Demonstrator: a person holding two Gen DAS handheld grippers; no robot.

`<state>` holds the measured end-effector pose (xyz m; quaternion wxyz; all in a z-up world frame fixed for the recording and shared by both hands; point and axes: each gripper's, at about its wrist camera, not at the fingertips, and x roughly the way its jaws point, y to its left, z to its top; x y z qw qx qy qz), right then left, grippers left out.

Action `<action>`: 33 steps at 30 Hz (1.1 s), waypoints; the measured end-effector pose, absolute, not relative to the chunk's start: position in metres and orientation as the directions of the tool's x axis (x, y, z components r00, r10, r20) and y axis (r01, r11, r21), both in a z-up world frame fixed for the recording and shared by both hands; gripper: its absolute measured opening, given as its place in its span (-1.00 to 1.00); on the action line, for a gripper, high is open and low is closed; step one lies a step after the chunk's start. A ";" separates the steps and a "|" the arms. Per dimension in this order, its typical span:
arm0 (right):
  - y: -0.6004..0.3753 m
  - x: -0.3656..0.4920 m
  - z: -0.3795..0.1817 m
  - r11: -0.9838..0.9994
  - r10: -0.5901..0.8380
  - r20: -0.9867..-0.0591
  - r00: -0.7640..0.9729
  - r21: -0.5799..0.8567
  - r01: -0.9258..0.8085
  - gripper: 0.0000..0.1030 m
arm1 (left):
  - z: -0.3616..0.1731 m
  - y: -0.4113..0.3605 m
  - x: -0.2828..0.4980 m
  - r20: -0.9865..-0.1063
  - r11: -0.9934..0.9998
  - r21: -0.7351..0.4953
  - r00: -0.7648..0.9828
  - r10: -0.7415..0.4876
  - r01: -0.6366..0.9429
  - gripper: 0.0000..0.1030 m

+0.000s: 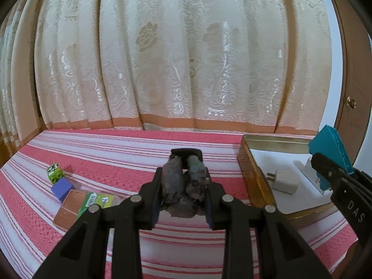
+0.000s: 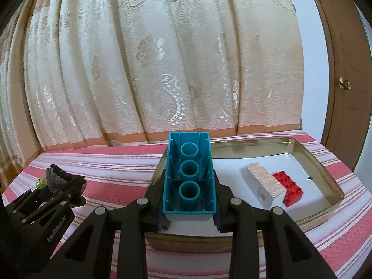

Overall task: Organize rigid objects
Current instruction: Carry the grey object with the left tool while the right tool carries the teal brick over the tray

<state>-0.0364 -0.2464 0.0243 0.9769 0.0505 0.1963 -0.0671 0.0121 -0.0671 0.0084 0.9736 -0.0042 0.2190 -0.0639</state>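
Right gripper (image 2: 189, 200), fingers clamped on a teal brick (image 2: 189, 174), hangs above the tin (image 2: 325, 174); left gripper (image 1: 183, 186) clamps a dark lump (image 1: 181, 186); lower the brick beside the red brick (image 2: 289, 187) before letting go.

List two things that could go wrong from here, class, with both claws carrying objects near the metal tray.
1. The right claw pinches the teal brick only at its lower end; it may pivot and drop onto the red brick in the tray.
2. The left claw holds a lumpy grey rock; its uneven faces could slip free.
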 end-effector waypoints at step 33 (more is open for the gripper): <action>-0.359 -0.038 0.028 0.940 -0.293 -0.390 0.873 0.051 0.339 -0.33 | 0.035 -0.163 0.002 -0.372 0.970 0.009 0.901 -0.223 0.243 -0.44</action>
